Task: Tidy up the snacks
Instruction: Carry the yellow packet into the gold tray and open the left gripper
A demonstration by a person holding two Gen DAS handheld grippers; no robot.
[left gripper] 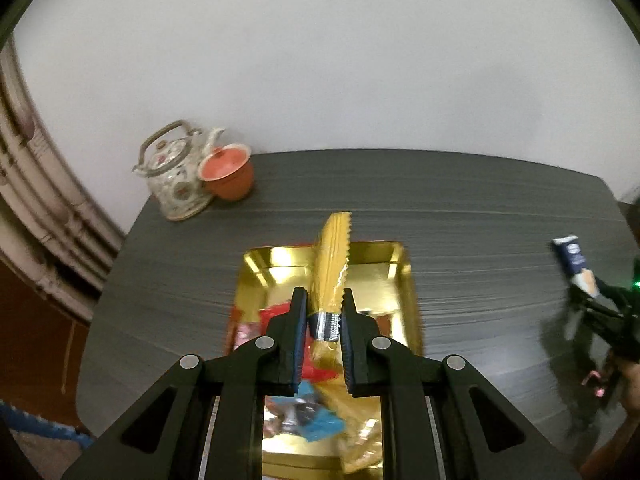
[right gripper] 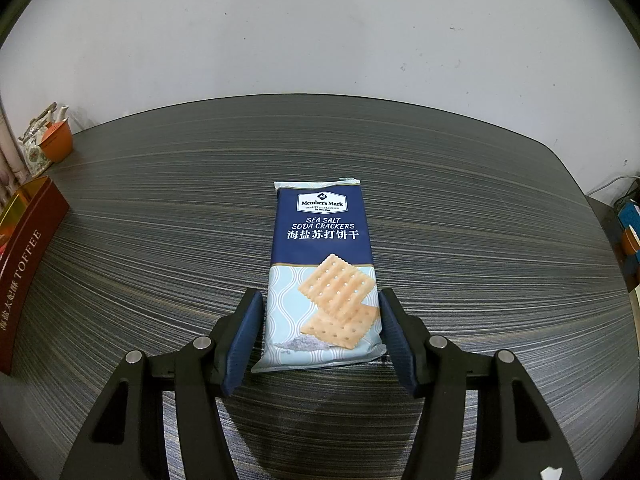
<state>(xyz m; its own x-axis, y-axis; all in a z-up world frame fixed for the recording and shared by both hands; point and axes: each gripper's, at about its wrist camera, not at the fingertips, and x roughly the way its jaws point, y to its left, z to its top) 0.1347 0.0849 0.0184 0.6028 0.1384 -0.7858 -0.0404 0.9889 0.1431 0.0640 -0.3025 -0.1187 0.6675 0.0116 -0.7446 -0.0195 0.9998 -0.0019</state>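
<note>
While the left gripper (left gripper: 323, 320) pinches a yellow snack packet (left gripper: 332, 264) above the gold tray (left gripper: 404, 280), the right gripper's (right gripper: 320, 332) fingers stand spread. They flank the soda cracker packet (right gripper: 322, 268) lying on the desk (right gripper: 480, 240).

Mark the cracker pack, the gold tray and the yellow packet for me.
cracker pack (right gripper: 322, 240), right wrist view, blue upper panel.
gold tray (left gripper: 380, 280), left wrist view, bare floor.
yellow packet (left gripper: 332, 256), left wrist view, body above the fingers.

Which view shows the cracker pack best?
The right wrist view: the cracker pack fills the centre, label readable, between the right gripper's fingers. The left wrist view shows it only small and blurred at the far right edge.
</note>
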